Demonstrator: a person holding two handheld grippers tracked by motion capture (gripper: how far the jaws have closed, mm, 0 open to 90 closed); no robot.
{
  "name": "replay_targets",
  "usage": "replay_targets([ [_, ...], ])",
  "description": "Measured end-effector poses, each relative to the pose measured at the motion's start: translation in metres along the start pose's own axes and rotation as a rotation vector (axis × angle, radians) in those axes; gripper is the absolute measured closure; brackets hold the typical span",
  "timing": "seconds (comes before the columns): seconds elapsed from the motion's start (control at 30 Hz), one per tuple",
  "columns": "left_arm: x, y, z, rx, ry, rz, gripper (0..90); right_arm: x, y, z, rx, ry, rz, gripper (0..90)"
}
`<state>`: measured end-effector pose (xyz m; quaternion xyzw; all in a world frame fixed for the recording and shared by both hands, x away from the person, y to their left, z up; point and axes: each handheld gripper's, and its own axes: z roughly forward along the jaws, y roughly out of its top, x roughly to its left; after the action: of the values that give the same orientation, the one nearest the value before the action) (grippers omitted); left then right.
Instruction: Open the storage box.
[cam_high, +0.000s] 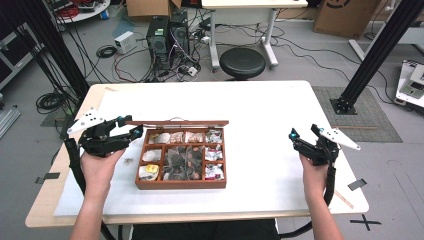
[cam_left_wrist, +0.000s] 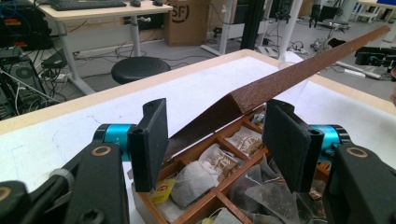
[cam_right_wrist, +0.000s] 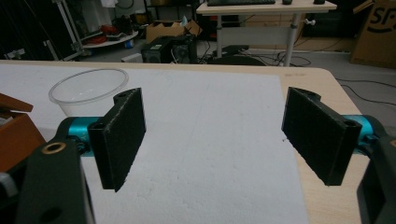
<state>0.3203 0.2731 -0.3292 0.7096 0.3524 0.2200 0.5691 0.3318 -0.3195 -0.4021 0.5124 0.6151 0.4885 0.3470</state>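
Counter: white-topped wooden counter (cam_high: 260, 105).
Box: brown wooden compartmented tea-bag box (cam_high: 181, 184), lid raised, placed centre-left on counter.
Left tool (cam_high: 129, 127): jaws spread wide, held at box's left rear corner.
Right tool (cam_high: 303, 133): jaws spread wide, held well apart from box.

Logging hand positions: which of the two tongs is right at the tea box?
The left tongs, open at the box's left rear corner beside the raised lid. The right tongs, also open, hover over bare table, well apart from the box.
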Motion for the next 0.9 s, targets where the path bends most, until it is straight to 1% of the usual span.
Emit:
replay_targets([
  [0.2,0.0027,-0.0020,0.0019,-0.010,-0.015,-0.016,39.8,0.0004,0.0003,0.0001,0.001,-0.001,-0.003,22.0],
  [0.47,0.0024,-0.0014,0.0028,-0.018,-0.007,-0.021,39.7,0.0001,0.0001,-0.0006,-0.003,0.001,0.002,22.0],
  [0.7,0.0040,-0.0016,0.0038,-0.026,-0.013,-0.033,39.7,0.0009,0.0000,-0.0004,0.003,0.003,0.003,22.0],
  [0.9,0.0044,-0.0016,0.0041,-0.027,-0.015,-0.035,39.6,-0.0012,-0.0002,0.0001,0.001,-0.001,0.003,22.0],
])
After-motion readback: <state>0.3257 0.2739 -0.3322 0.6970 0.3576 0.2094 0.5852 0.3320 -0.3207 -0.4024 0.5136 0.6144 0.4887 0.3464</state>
